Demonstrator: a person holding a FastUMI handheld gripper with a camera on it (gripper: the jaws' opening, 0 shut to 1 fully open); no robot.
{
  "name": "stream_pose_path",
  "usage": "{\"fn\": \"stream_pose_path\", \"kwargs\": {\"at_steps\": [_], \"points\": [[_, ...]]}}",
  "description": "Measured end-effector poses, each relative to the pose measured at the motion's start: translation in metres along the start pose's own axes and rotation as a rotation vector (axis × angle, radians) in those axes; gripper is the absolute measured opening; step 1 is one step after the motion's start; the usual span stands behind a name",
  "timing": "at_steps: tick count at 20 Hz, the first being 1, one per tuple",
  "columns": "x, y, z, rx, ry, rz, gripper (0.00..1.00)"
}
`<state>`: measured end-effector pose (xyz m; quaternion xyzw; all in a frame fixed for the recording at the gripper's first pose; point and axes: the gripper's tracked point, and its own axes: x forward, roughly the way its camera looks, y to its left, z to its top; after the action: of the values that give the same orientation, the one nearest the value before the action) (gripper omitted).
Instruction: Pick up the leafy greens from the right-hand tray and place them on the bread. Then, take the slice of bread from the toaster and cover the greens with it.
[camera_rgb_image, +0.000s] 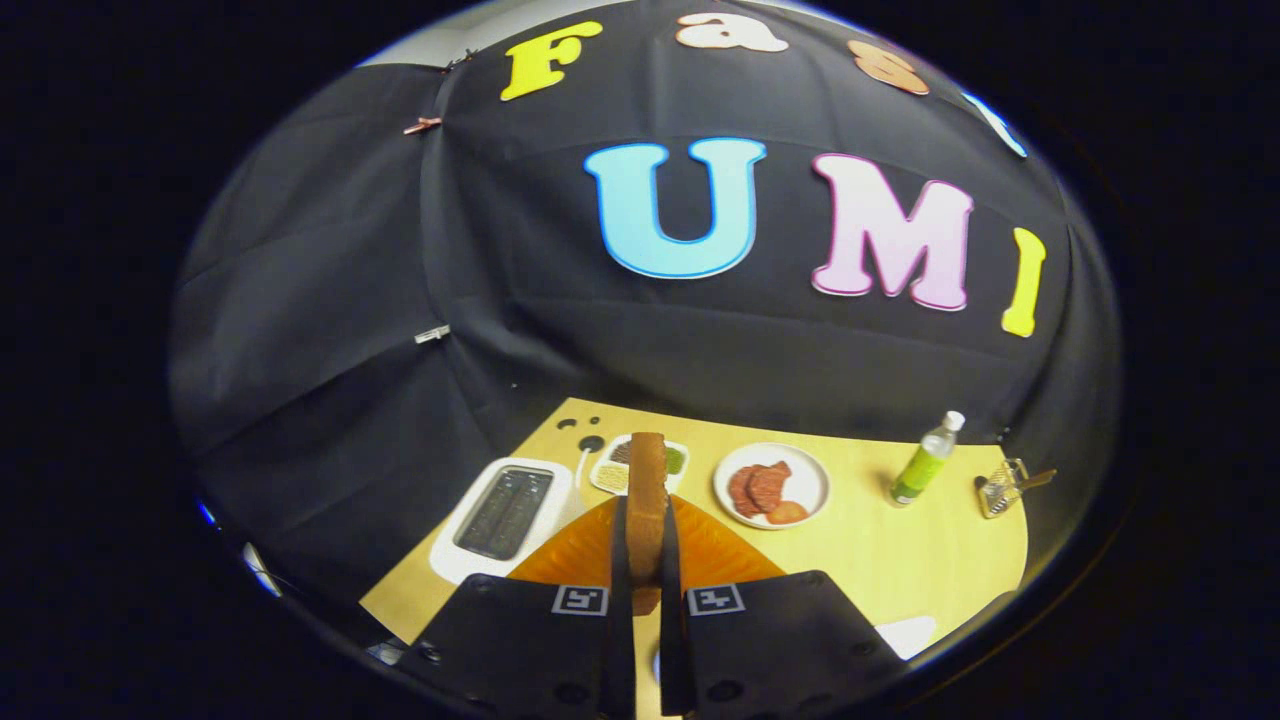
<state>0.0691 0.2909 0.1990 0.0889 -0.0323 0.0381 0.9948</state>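
My gripper (645, 565) is shut on a slice of toasted bread (646, 500), which stands upright on edge between the two black fingers, raised above the table. Below and to the left of the fingers lies the white toaster (505, 515) with its dark slots showing no bread. Under the fingers spreads an orange plate (570, 550); what lies on it is hidden by the fingers and the slice. Beyond the slice sits a white tray (615, 470) with green and pale food, partly hidden by the slice.
A white plate (805, 480) with reddish meat slices sits to the right of the tray. Further right stand a green bottle (925, 462) and a small wire holder (1003, 488). The wooden table (900, 560) ends at the black cloth wall behind.
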Motion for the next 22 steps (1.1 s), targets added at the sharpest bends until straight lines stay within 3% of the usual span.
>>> {"fn": "stream_pose_path", "kwargs": {"at_steps": [6, 11, 16, 22], "points": [[-0.028, -0.088, -0.06, 0.077, 0.044, -0.1, 0.14], [-0.033, -0.119, -0.117, 0.176, 0.086, -0.143, 0.14], [-0.015, -0.115, -0.161, 0.289, 0.122, -0.122, 0.14], [0.012, -0.074, -0.187, 0.422, 0.135, -0.047, 0.14]]}}
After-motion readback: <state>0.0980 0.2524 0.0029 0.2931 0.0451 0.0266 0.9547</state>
